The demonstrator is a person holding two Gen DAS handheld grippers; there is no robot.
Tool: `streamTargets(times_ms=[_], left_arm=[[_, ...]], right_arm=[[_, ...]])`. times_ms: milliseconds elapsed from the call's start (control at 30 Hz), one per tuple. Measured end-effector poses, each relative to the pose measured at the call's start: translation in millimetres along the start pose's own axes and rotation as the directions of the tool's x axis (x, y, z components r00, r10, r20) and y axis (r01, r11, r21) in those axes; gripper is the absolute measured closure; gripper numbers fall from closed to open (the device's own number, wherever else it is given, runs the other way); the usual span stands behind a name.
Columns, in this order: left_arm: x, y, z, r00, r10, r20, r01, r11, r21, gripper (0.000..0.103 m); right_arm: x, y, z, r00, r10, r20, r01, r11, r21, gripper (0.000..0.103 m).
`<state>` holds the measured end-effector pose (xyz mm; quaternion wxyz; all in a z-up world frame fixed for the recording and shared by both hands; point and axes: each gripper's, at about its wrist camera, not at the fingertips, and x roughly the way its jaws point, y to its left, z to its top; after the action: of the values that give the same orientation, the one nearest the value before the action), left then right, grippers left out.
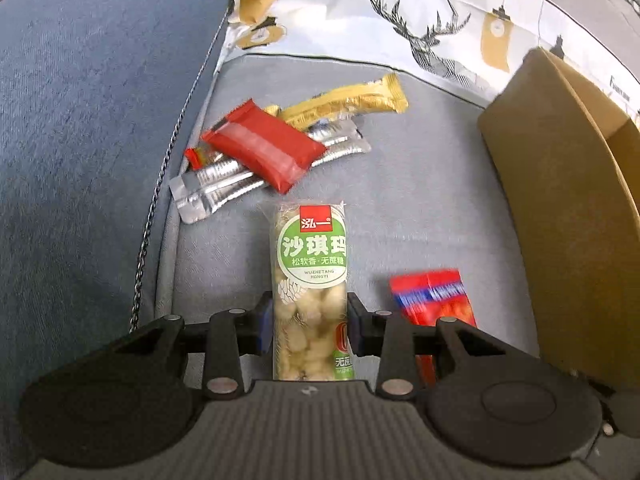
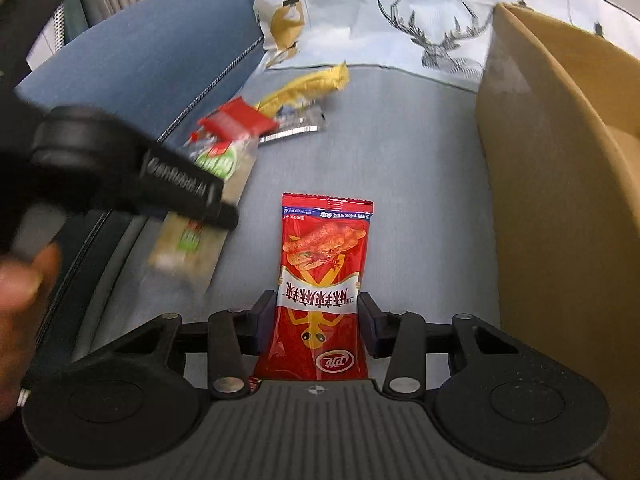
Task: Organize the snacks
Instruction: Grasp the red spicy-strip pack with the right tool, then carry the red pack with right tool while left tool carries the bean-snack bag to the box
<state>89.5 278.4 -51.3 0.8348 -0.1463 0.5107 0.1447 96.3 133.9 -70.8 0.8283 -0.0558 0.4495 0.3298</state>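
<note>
Cardboard box [image 2: 560,200] sits to the R of both grippers, open side up, on the grey sofa cushion [image 1: 420,200]. We see the L gripper [image 1: 310,328] clamped on a sachima bar [image 1: 310,280], clear wrapper w/ green label; long axis runs straight out along the fingers, red-logo end pointing away. R gripper [image 2: 316,320] is clenched on a red spicy-strip packet [image 2: 324,280], also lengthwise along the fingers, sealed top edge away. Both packs look lifted off the cushion. R gripper is nearer the box, so we judge it drops first. Remaining pile [image 1: 280,144] (red, yellow, silver packs) lies beyond the L gripper, near the deer-print pillow [image 1: 420,20].
</note>
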Motion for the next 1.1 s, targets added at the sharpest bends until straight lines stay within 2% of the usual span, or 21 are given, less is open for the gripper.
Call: streamTargets(times_ms=[133,200,300,367,500,767,833,867,900,1033,1100], left_arm=[[-1.1,6.0,-4.8,1.0,0.001,-0.016,-0.001,1.0,-0.005,0.055],[-3.9,4.7,-6.6,1.0,0.016,-0.004,-0.016,1.0,0.003,0.053],[-6.1,-1.0,-7.6,1.0,0.017,0.007,-0.017,0.999,0.031,0.049],[-4.6,-6.6,-8.1,1.0,0.021,0.008,-0.022,0.998,0.06,0.044],[2.3,-10.0,-7.9,0.999,0.039,-0.015,-0.038,0.997,0.074,0.043],[9.3,-13.1,-5.4,0.998,0.047,-0.037,-0.045,0.997,0.067,0.043],[10.3,-14.6,-5.1,0.998,0.051,-0.04,-0.048,0.996,0.07,0.043],[10.6,-14.9,-5.1,0.998,0.052,-0.04,-0.049,0.996,0.07,0.043],[10.7,-15.2,-5.2,0.998,0.053,-0.04,-0.05,0.996,0.07,0.043],[11.3,-16.2,-5.7,0.997,0.058,-0.04,-0.055,0.996,0.076,0.044],[11.5,-16.6,-5.9,0.997,0.06,-0.039,-0.057,0.995,0.081,0.05]], right_arm=[[-15.4,-2.1,-16.2,0.998,0.039,-0.04,-0.037,0.998,0.045,0.051],[-18.8,-3.3,-17.8,0.998,0.058,-0.032,-0.057,0.997,0.045,0.042],[-16.9,-2.6,-17.7,0.999,0.03,-0.012,-0.03,1.0,0.004,0.039],[-11.3,-3.7,-19.3,0.999,0.024,-0.037,-0.024,1.0,0.004,0.038],[-5.6,0.6,-24.7,0.998,0.017,-0.058,-0.018,1.0,-0.019,0.035],[-0.8,5.2,-25.8,0.999,-0.019,-0.038,0.017,0.999,-0.05,0.035],[-1.1,4.7,-26.0,0.999,-0.025,-0.034,0.023,0.998,-0.053,0.041],[-1.4,5.1,-26.4,0.999,-0.027,-0.031,0.026,0.998,-0.06,0.049],[-1.6,5.7,-26.2,0.999,-0.032,-0.026,0.03,0.997,-0.068,0.052],[-2.6,2.8,-25.4,1.0,-0.029,-0.012,0.028,0.998,-0.053,0.054],[-3.7,1.3,-25.2,0.999,-0.039,0.001,0.039,0.998,-0.047,0.055]])
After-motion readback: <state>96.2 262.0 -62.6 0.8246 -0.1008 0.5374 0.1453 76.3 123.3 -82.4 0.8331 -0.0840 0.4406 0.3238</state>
